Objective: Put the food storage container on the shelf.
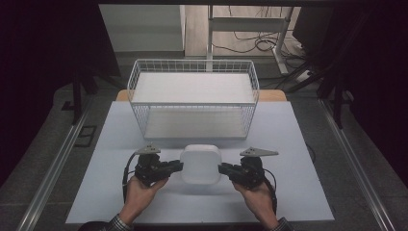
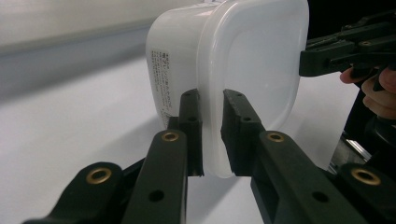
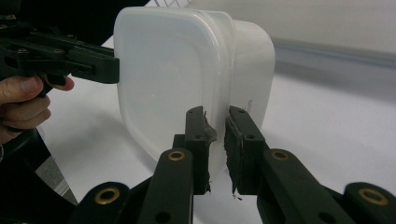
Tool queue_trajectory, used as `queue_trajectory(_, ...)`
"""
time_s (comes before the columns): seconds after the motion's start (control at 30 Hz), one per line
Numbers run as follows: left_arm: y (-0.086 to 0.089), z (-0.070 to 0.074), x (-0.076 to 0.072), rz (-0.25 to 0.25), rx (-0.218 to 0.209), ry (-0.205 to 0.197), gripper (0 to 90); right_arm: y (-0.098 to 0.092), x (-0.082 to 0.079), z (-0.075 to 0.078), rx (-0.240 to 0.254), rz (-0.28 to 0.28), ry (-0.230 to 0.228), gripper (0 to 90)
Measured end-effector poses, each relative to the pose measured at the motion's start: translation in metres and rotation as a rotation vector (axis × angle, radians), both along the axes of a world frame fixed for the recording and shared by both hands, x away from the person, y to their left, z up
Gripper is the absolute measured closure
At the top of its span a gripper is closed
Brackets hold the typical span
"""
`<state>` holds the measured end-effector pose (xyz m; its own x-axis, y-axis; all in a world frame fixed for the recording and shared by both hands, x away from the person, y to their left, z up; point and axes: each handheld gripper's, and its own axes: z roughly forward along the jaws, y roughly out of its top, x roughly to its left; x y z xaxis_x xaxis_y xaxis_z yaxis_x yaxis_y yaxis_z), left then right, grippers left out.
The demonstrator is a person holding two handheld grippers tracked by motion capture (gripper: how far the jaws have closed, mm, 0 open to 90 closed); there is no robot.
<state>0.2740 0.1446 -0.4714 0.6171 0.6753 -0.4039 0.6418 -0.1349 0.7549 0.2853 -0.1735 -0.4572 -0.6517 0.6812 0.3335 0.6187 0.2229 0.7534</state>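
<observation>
High view: both tools, left tool (image 1: 179, 166) and right tool (image 1: 222, 169), clamp smooth translucent rounded-square plastic container (image 1: 200, 163).

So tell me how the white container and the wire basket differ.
The white container has solid, smooth plastic walls; the wire basket is an open white grid.
The container is much smaller than the basket.
The container sits near the person, gripped on opposite rims by the left tool and right tool; the basket stands farther back, untouched.
Both are white, roughly rectangular, and over the same pale table.
</observation>
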Motion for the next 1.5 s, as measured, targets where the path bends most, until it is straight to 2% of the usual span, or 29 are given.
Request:
queue_trajectory(0.3,0.003,0.023,0.007,0.012,0.003,-0.048,79.3,0.003,0.011,0.022,0.005,0.015,-0.062,79.3)
queue_trajectory(0.67,0.009,0.059,0.018,0.029,0.003,-0.111,79.3,0.008,0.025,0.055,0.022,0.029,-0.126,79.3)
queue_trajectory(0.93,0.015,0.090,0.029,0.045,0.001,-0.149,79.3,0.014,0.040,0.087,0.041,0.038,-0.171,79.4)
queue_trajectory(1.0,0.016,0.095,0.031,0.047,0.000,-0.154,79.3,0.015,0.042,0.090,0.044,0.039,-0.173,79.4)
queue_trajectory(1.23,0.023,0.119,0.042,0.061,-0.007,-0.177,79.4,0.023,0.056,0.116,0.049,0.037,-0.199,79.3)
queue_trajectory(1.27,0.025,0.127,0.046,0.064,-0.011,-0.185,79.4,0.025,0.060,0.124,0.052,0.036,-0.209,79.3)
queue_trajectory(1.33,0.026,0.132,0.048,0.067,-0.013,-0.189,79.4,0.026,0.062,0.127,0.052,0.034,-0.213,79.3)
queue_trajectory(1.47,0.030,0.146,0.057,0.073,-0.019,-0.196,79.4,0.031,0.074,0.146,0.058,0.030,-0.237,79.2)
queue_trajectory(1.5,0.031,0.149,0.059,0.073,-0.021,-0.197,79.4,0.031,0.074,0.146,0.058,0.030,-0.237,79.2)
